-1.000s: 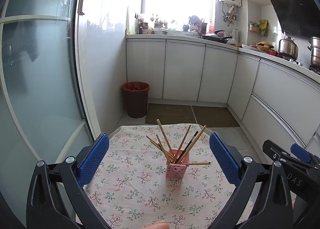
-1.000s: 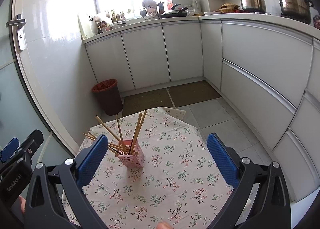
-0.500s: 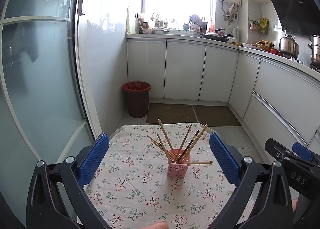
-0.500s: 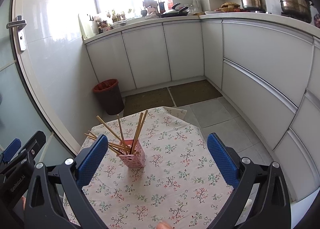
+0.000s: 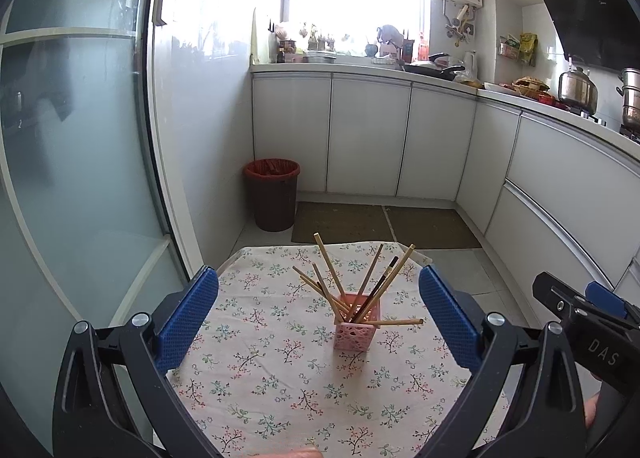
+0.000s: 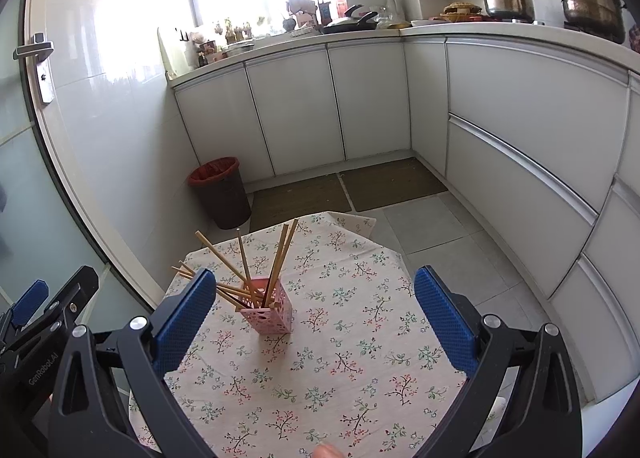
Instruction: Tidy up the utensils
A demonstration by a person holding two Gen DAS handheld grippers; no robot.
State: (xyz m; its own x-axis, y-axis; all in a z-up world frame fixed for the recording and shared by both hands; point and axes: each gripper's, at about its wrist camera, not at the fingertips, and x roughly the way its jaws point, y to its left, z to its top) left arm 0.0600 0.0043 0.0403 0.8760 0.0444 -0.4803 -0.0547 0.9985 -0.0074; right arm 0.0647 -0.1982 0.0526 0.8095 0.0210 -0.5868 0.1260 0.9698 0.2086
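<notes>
A small table covered in a floral cloth stands in a white kitchen. Near its middle sits a pink lattice holder crammed with wooden chopsticks that splay out at all angles; one chopstick lies nearly level, poking sideways from the rim. A dark stick leans among the pale ones.

The left tool hangs above the near side of the table with its blue pads spread wide and nothing between them. The right tool is likewise wide open and empty, with the holder just ahead of its left pad.

The chopsticks look light, stiff and smooth, likely to slip or roll if pinched loosely; a hold near mid-length, across the shaft, seems safest. The holder looks light too and could tip when a stick is pulled or pushed at a slant.

No stray utensils show on the cloth. The crossed sticks crowd each other, so reaching one may nudge its neighbours. Beyond the table stand a red bin, floor mats and white cabinets, all well apart.
</notes>
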